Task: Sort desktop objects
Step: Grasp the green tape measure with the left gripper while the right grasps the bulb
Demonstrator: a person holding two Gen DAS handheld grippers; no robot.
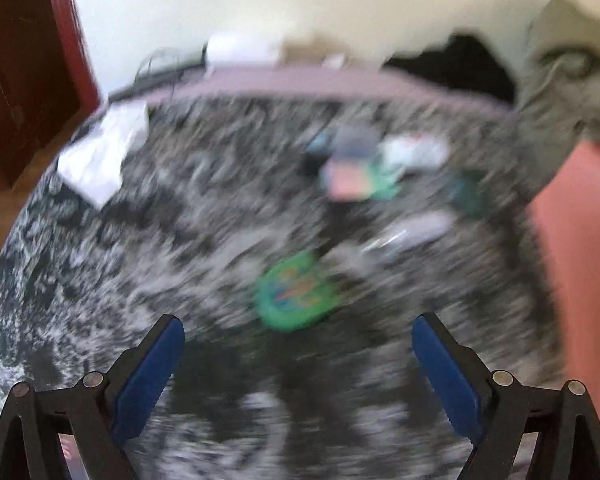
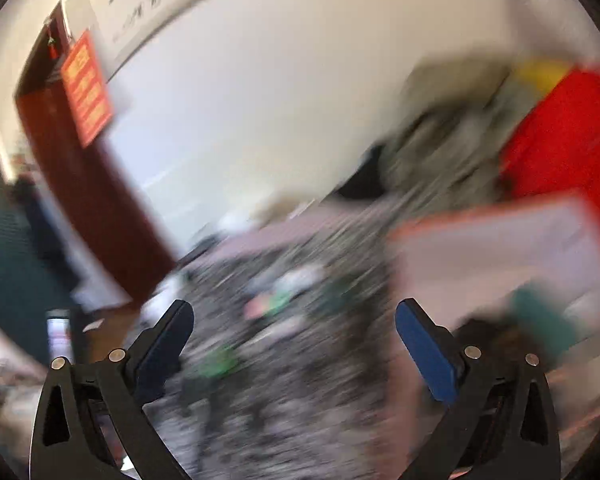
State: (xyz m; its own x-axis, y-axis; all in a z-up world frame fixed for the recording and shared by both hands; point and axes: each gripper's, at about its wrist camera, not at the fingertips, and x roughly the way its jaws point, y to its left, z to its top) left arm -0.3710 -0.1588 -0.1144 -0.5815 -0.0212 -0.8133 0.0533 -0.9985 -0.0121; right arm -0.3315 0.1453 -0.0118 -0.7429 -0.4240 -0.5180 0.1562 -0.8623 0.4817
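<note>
Both views are motion-blurred. In the left wrist view my left gripper (image 1: 298, 328) is open and empty above a dark speckled tabletop (image 1: 160, 240). A green packet (image 1: 294, 292) lies just ahead of the fingertips. Farther back lies a cluster of small items: a pink and green one (image 1: 352, 180), a white one (image 1: 414, 150) and a dark green one (image 1: 466, 194). In the right wrist view my right gripper (image 2: 294, 316) is open and empty, tilted, high over the same table. The green packet (image 2: 218, 362) and the pink item (image 2: 260, 306) show below it as smears.
Crumpled white paper (image 1: 100, 160) lies at the table's far left. A pink surface (image 1: 580, 260) borders the table on the right. A pale box with a red rim (image 2: 500, 248) and a red object (image 2: 568, 136) are at right. A brown door (image 2: 84, 184) stands left.
</note>
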